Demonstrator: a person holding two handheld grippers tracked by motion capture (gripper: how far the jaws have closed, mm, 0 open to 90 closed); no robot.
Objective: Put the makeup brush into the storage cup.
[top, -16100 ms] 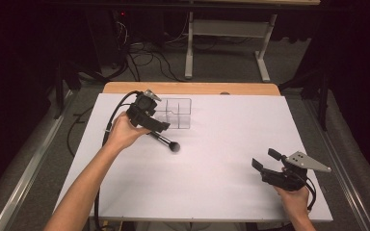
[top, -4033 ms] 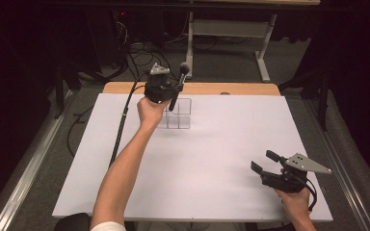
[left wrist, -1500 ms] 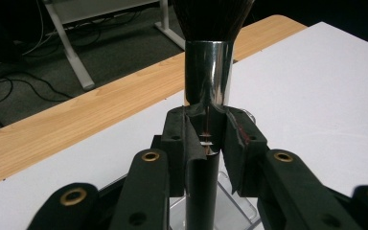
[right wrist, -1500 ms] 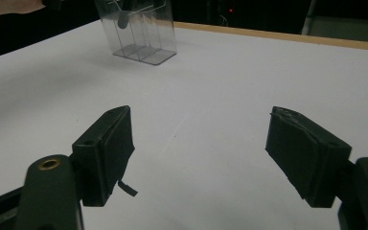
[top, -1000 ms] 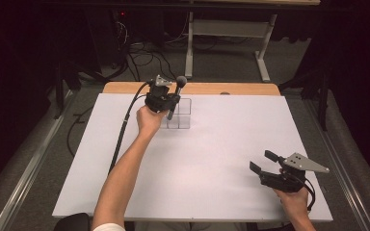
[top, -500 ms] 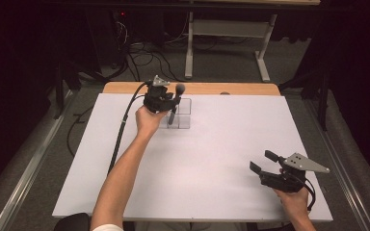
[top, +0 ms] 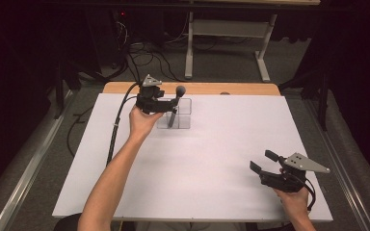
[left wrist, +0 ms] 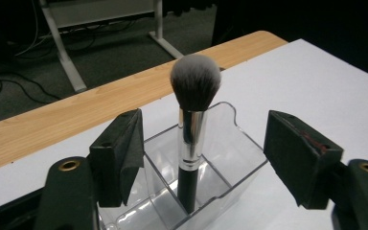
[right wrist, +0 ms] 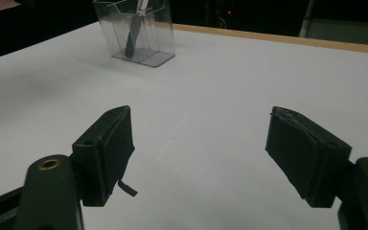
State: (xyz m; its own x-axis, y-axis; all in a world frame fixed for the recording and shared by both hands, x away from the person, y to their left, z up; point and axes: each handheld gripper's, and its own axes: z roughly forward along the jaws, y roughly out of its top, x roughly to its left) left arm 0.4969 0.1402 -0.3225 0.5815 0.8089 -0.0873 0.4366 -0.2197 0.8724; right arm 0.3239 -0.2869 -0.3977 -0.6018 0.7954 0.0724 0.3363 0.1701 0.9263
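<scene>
**Jaws let go, brush stands in the organiser**

Jaws of our left gripper have just been opening and now stand spread wide, clear of the black-handled makeup brush with the silver ferrule and grey bristle head. A second ago we still pinched it; now it stands upright by itself in a compartment of the clear plastic organiser at the far side of the white counter. We judge the placing done. Our right gripper hovers spread and empty.

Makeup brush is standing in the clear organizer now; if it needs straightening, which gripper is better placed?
Left. The left gripper sits right at the clear organizer, its just-opened jaws either side of the makeup brush without touching. The right gripper hangs open over the table's near right corner, far away.
</scene>
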